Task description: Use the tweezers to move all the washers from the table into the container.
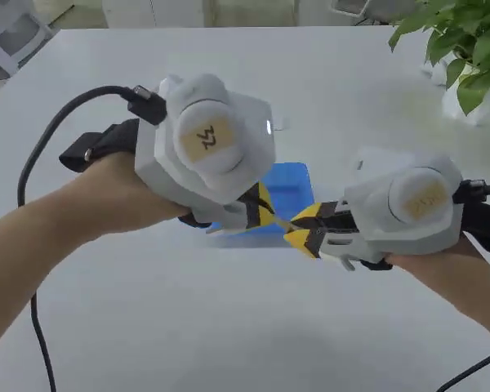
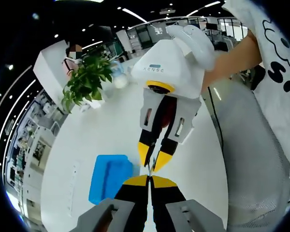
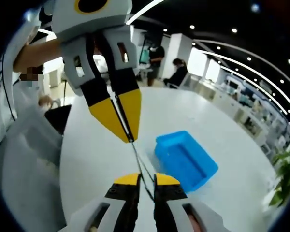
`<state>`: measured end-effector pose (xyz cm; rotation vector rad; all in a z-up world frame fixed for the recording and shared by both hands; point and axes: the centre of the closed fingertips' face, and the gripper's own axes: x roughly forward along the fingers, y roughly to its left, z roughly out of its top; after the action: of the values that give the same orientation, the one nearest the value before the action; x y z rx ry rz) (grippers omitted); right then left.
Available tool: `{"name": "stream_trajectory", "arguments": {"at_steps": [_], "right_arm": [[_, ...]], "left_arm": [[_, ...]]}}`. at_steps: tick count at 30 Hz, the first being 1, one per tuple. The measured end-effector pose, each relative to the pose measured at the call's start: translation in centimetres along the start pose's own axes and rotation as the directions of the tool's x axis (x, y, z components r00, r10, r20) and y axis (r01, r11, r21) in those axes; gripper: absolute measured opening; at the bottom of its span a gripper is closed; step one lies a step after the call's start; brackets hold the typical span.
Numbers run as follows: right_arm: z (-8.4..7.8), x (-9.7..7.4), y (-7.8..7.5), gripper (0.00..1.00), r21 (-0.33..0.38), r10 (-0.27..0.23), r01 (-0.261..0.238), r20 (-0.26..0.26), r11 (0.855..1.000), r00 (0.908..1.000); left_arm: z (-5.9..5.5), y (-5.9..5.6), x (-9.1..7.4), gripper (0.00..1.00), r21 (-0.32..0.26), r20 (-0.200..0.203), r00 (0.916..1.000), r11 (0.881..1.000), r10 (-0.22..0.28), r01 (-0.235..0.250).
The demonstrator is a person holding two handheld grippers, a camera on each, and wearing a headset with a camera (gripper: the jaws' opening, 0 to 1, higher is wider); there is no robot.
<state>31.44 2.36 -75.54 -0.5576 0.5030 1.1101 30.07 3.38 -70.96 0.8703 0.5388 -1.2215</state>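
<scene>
Two: left tool, right tool, both clamping one tweezers, one container.

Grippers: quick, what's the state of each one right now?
Left gripper: closed on the tweezers.
Right gripper: closed around the same tweezers, jaws a slit apart.

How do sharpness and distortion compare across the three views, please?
Head view: soft and slightly blurred, evenly lit, blue container half hidden. Left gripper view: strong fisheye, table edge bowed. Right gripper view: ceiling lights curve, tweezers reasonably sharp.
</scene>
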Motion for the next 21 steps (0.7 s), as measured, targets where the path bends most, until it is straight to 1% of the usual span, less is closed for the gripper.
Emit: {"name": "stream_trajectory", "arguments": {"at_steps": [1, 3, 5, 6, 9, 10, 12, 13, 14, 15, 16, 17, 18, 20, 21], "right_arm": [[-0.5, 0.1, 0.6, 0.07, -0.004, 0.01, -0.01, -0.011, 1.0, 0.9999], [-1.3, 0.2, 1.5, 0.07, 0.005, 0.025, -0.025, -0.027, 1.0, 0.9993], [-2.1, 0.4, 2.3, 0.07, 0.016, 0.041, -0.04, -0.046, 0.999, 0.9981], [-2.8, 0.5, 2.9, 0.07, 0.029, 0.056, -0.054, -0.068, 0.998, 0.9961], [-3.6, 1.0, 4.0, 0.05, 0.036, 0.075, -0.073, -0.077, 0.997, 0.9942], [-4.2, 1.2, 4.4, 0.05, 0.044, 0.087, -0.083, -0.092, 0.996, 0.992], [-4.8, 1.5, 4.7, 0.04, 0.047, 0.09, -0.085, -0.11, 0.995, 0.9898], [-5.5, 1.6, 4.9, 0.0, 0.039, 0.086, -0.082, -0.135, 0.996, 0.9871], [-5.8, 1.6, 4.7, 0.0, 0.027, 0.069, -0.066, -0.143, 0.997, 0.9873], [-6.1, 1.5, 4.7, 0.0, 0.014, 0.066, -0.065, -0.155, 0.998, 0.9856], [-6.3, 1.5, 4.6, 0.0, 0.009, 0.059, -0.058, -0.158, 0.998, 0.9856], [-6.8, 1.5, 4.7, 0.0, 0.022, 0.067, -0.064, -0.168, 0.998, 0.9835], [-6.9, 1.4, 4.7, 0.0, 0.039, 0.068, -0.062, -0.169, 0.997, 0.9833], [-6.8, 1.0, 4.7, 0.0, 0.076, 0.066, -0.055, -0.149, 0.996, 0.9866], [-6.8, 0.7, 4.8, 0.0, 0.104, 0.06, -0.045, -0.138, 0.994, 0.9887]], "left_arm": [[-0.4, -0.7, 0.1, 0.0, -0.004, -0.013, 0.9999, 1.0, -0.011, 0.011], [-0.8, -1.8, 0.4, 0.0, -0.002, -0.026, 0.9993, 1.0, -0.025, 0.025], [-1.2, -2.7, 0.6, 0.0, 0.002, -0.041, 0.9984, 0.999, -0.04, 0.04], [-1.7, -3.2, 0.9, 0.0, 0.001, -0.053, 0.9971, 0.998, -0.056, 0.056], [-2.4, -4.1, 1.6, 0.0, -0.005, -0.067, 0.9948, 0.997, -0.077, 0.077], [-2.6, -4.6, 1.9, 0.0, -0.006, -0.071, 0.9935, 0.996, -0.089, 0.089], [-2.9, -5.0, 2.3, 0.0, -0.005, -0.076, 0.9922, 0.995, -0.099, 0.099], [-3.1, -5.1, 2.5, 0.0, -0.007, -0.08, 0.9916, 0.995, -0.102, 0.101], [-3.4, -5.6, 2.7, 0.0, -0.019, -0.084, 0.9885, 0.992, -0.126, 0.125], [-3.5, -5.5, 2.7, 0.0, -0.034, -0.083, 0.9893, 0.992, -0.12, 0.118], [-3.5, -5.2, 2.5, 0.0, -0.037, -0.07, 0.9912, 0.993, -0.112, 0.11], [-3.6, -5.2, 2.5, 0.0, -0.048, -0.07, 0.9908, 0.992, -0.116, 0.112], [-3.9, -5.2, 2.5, 0.0, -0.06, -0.072, 0.9905, 0.992, -0.117, 0.113], [-4.8, -5.3, 2.4, 0.0, -0.065, -0.097, 0.9878, 0.991, -0.122, 0.116], [-5.4, -5.4, 2.4, 0.0, -0.055, -0.112, 0.9858, 0.991, -0.126, 0.12]]}}
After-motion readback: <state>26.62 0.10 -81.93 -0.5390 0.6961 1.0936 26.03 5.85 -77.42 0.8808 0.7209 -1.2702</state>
